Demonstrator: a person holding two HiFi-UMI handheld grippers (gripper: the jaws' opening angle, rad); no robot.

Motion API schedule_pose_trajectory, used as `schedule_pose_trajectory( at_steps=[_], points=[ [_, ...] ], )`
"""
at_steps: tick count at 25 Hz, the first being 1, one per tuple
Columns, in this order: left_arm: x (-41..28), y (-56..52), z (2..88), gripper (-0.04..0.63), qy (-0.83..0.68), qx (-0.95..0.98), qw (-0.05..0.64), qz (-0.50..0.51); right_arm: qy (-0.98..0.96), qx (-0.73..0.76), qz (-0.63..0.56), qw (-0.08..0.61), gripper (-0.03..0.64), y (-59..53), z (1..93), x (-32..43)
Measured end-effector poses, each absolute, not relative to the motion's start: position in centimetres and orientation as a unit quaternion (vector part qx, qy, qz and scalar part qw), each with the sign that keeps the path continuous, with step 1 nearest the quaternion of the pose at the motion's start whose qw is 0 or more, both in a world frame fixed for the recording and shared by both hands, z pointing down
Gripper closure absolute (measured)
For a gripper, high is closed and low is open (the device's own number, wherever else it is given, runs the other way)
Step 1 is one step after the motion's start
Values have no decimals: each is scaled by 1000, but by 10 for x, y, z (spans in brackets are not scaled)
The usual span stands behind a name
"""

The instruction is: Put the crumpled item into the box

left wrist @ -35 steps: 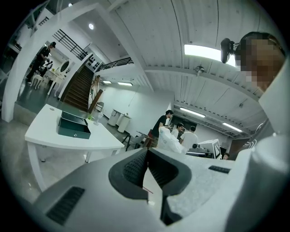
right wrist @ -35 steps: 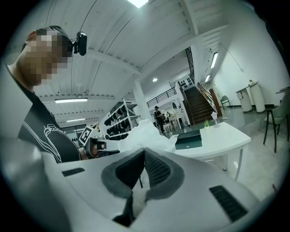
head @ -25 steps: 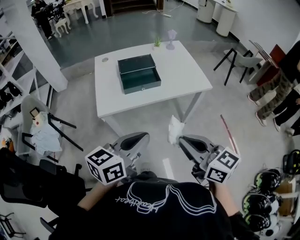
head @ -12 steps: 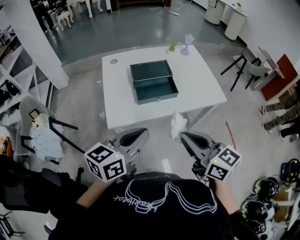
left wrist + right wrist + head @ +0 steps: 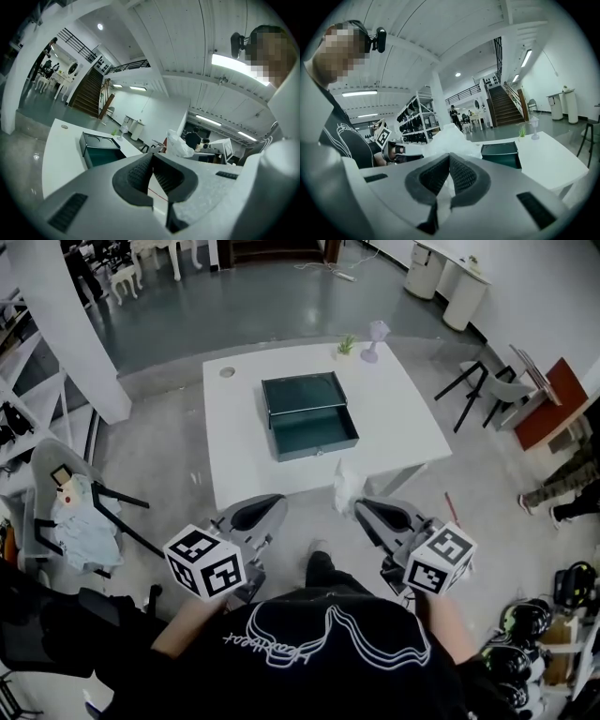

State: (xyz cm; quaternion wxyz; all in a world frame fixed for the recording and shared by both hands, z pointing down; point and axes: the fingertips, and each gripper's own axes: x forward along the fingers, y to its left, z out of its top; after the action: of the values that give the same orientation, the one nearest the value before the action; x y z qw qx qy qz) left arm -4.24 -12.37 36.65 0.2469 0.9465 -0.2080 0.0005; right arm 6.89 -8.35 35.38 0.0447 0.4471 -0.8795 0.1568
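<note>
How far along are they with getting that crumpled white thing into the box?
Done: the crumpled white wad is picked up, pinched in the right claw. In hand: it is held near the front edge of the white table. Left: bring it over the open dark green box, which looks empty, and let go. The left claw is shut on nothing.

- An open lab or workshop hall: polished grey floor, a staircase.
- Shelving racks of gear, helmets, a white worktop.
</note>
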Motion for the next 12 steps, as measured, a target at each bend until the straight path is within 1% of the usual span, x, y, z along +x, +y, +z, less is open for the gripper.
schedule_pose_trajectory(
  at_steps=[12],
  points=[
    [-63, -155, 372, 591, -256, 932, 257, -11, -891, 414, 155, 103, 614, -146, 370, 57]
  ],
)
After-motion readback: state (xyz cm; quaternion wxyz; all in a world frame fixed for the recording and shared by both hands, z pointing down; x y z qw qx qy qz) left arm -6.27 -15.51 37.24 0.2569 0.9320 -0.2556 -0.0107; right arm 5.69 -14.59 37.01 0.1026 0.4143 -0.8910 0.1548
